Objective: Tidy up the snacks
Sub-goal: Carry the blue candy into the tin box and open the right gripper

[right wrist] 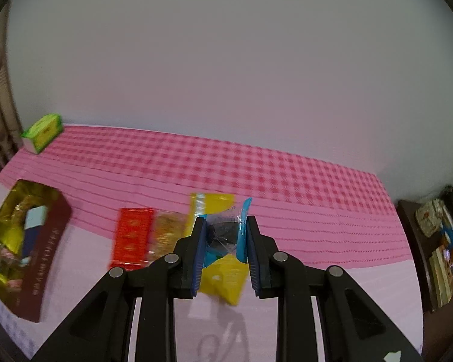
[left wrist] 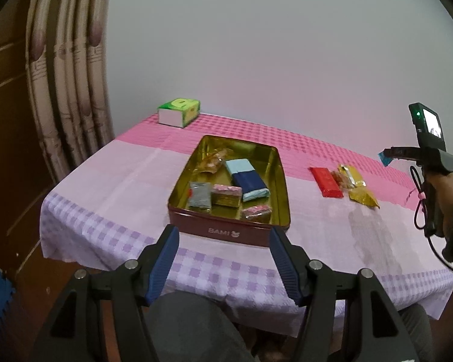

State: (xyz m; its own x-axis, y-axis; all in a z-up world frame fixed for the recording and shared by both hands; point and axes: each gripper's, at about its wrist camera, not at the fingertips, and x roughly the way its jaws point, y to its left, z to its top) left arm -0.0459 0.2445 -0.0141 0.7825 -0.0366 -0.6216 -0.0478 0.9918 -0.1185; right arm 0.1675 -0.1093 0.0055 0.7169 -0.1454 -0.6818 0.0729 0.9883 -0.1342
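A dark red tin (left wrist: pixel 226 231) with a gold inside sits on the table and holds several wrapped snacks, among them a blue pack (left wrist: pixel 247 180). My left gripper (left wrist: pixel 223 238) is open and empty, just in front of the tin's near wall. My right gripper (right wrist: pixel 225 226) is shut on a small blue-edged clear packet with a dark snack (right wrist: pixel 226 232), held above the table. Below it lie a red pack (right wrist: pixel 133 235), an orange-brown pack (right wrist: pixel 166 232) and yellow packs (right wrist: pixel 223 277). These also show right of the tin in the left wrist view (left wrist: pixel 326 182).
A green tissue box (left wrist: pixel 179 111) stands at the table's far left corner. The pink and lilac checked cloth (left wrist: pixel 317 235) covers the table. A curtain (left wrist: pixel 66 90) hangs at the left. A cluttered shelf (right wrist: pixel 438 241) stands at the right. My knees are under the table's front edge.
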